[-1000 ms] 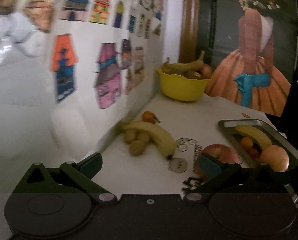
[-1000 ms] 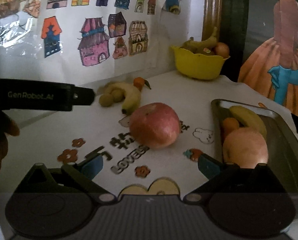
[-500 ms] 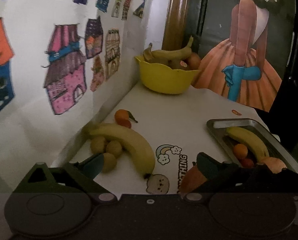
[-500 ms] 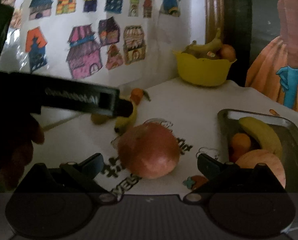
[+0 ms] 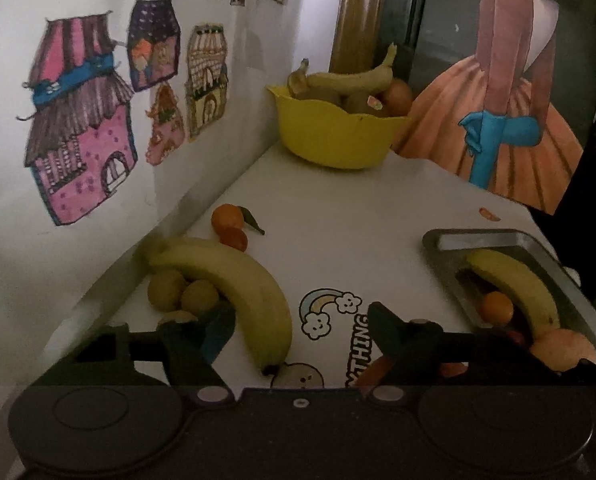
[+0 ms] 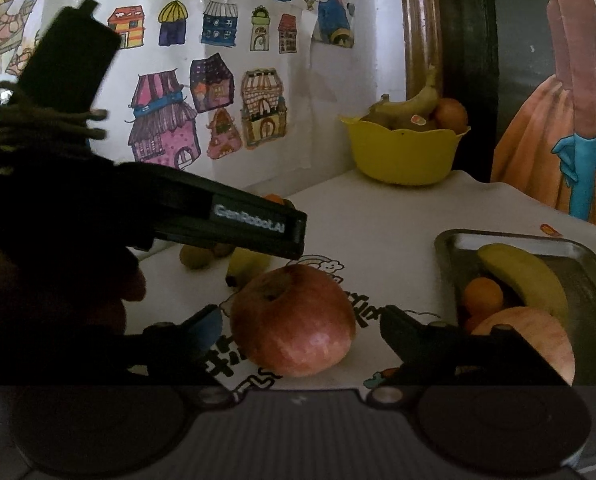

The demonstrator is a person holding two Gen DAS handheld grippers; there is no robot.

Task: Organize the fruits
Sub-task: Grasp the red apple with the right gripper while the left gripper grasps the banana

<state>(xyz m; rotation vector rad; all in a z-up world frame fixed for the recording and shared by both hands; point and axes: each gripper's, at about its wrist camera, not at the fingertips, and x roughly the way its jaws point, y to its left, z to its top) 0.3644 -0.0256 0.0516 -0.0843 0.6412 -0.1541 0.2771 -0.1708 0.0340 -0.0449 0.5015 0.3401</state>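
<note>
A red apple [image 6: 293, 320] sits on the white table between the open fingers of my right gripper [image 6: 300, 328], not gripped. My left gripper [image 5: 298, 328] is open over a yellow banana [image 5: 237, 284] that lies by the wall with small brownish fruits [image 5: 181, 294] and two small oranges [image 5: 227, 224]. The banana's tip lies between the left fingers. A metal tray [image 5: 494, 238] at right holds a banana [image 5: 518, 288], a small orange [image 5: 496, 308] and an apple [image 5: 564, 350]. The tray [image 6: 586, 252] also shows in the right wrist view.
A yellow bowl [image 5: 334, 136] with bananas and other fruit stands at the back by the wall. The left gripper's black body [image 6: 201, 216] crosses the right wrist view on the left. A wall with paper drawings runs along the left. The table edge lies beyond the tray.
My left gripper has moved forward and down toward the banana by the wall. My right gripper has come closer to the red apple, which now lies between its fingers.
</note>
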